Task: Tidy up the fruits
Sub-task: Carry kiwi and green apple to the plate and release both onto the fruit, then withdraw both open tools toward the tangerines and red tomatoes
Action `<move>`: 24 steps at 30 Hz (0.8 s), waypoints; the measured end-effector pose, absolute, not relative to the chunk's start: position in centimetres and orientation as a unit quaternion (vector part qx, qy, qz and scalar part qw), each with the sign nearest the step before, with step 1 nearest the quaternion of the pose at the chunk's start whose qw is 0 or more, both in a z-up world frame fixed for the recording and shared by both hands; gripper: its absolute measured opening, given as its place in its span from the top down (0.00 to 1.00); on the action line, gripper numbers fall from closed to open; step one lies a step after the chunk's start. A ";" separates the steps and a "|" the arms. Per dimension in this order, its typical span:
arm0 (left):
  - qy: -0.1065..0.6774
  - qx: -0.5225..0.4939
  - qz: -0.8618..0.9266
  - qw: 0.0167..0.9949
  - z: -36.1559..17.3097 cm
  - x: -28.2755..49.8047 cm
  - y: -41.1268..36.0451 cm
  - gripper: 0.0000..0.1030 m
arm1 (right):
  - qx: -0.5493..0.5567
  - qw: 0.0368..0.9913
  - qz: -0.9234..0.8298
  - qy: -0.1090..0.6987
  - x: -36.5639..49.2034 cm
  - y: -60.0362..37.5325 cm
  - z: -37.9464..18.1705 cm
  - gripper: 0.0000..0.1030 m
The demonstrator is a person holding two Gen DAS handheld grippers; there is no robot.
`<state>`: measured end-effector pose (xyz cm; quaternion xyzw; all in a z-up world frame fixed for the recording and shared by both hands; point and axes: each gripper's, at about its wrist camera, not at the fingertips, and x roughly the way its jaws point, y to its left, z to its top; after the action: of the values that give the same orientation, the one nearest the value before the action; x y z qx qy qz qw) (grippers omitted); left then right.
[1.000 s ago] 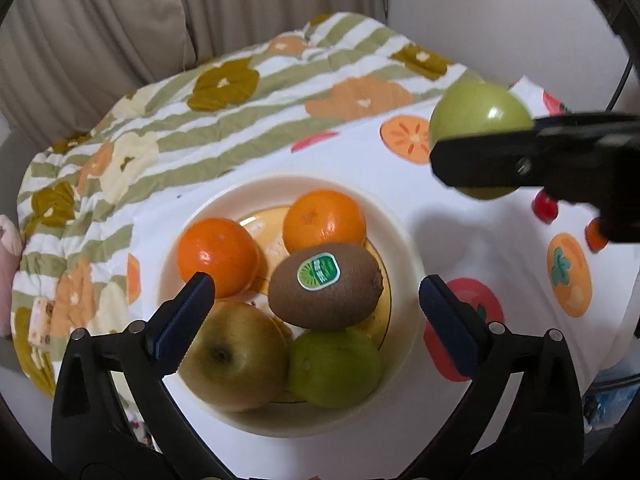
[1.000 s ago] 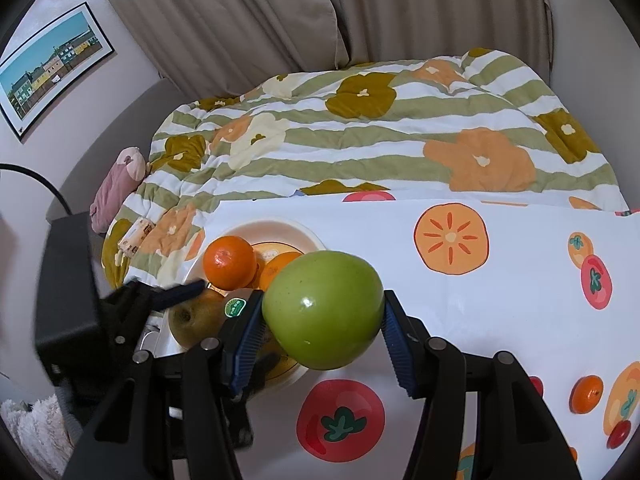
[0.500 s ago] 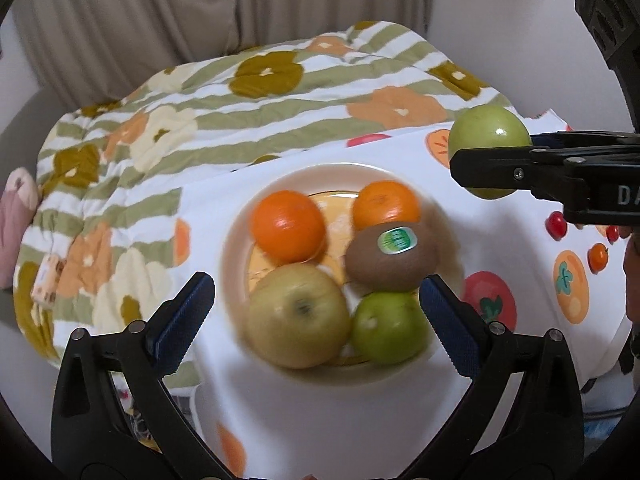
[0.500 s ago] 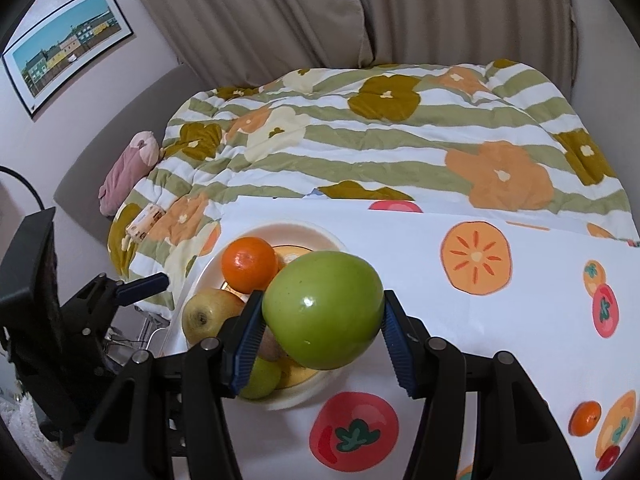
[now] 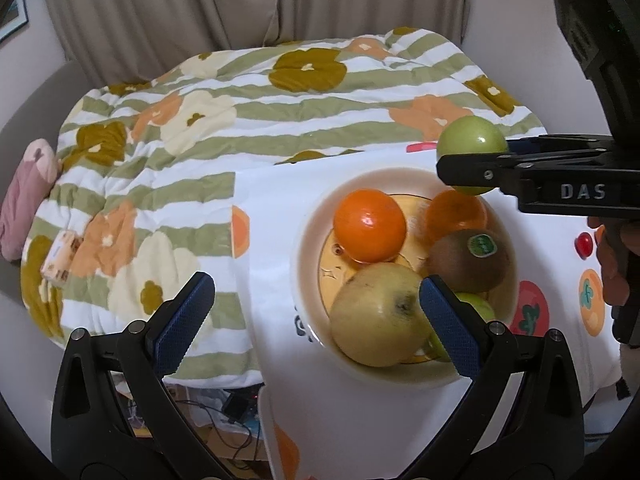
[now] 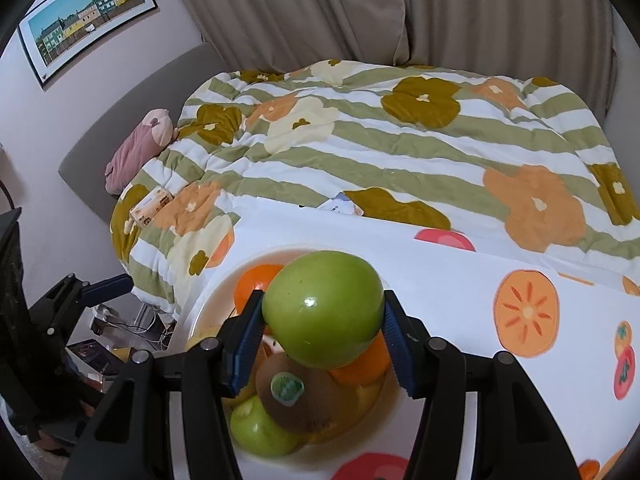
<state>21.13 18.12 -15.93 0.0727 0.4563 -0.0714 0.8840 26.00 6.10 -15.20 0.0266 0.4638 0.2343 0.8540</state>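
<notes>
My right gripper (image 6: 322,336) is shut on a green apple (image 6: 323,309) and holds it just above the cream bowl (image 6: 208,300). In the left wrist view the same green apple (image 5: 471,145) hangs over the far rim of the bowl (image 5: 308,240), pinched by the right gripper (image 5: 472,170). The bowl holds two oranges (image 5: 369,230), a kiwi with a green sticker (image 5: 469,261), a yellow apple (image 5: 378,314) and a small green fruit (image 6: 260,428). My left gripper (image 5: 316,316) is open at the bowl's near left side, one finger in front of the yellow apple.
The bowl sits on a white cloth with fruit prints (image 5: 360,420) near its left edge. Behind it lies a striped floral quilt (image 6: 400,148) with a small carton (image 5: 62,258) and a pink plush (image 6: 138,148). Cables and clutter lie on the floor (image 5: 208,432) below the cloth's edge.
The right gripper has carried the green apple left, from beside the bowl to over it. The left gripper has shifted left, so the bowl now sits right of its fingers.
</notes>
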 end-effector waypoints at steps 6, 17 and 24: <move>0.461 0.074 -0.073 0.881 -16.5 22.4 18.6 0.00 | 0.032 0.845 0.232 0.480 28.2 7.0 -17.0 0.49; 0.468 0.056 -0.079 0.878 -16.9 24.0 19.5 0.00 | 0.043 0.834 0.229 0.500 29.6 7.2 -18.8 0.42; 0.468 0.058 -0.076 0.879 -16.5 23.8 19.7 0.00 | 0.077 0.841 0.228 0.484 29.2 6.3 -17.5 0.06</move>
<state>23.80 19.68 -16.46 0.0575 0.4676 -0.0756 0.8788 29.23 6.33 -17.54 0.0770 0.4845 0.2285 0.8409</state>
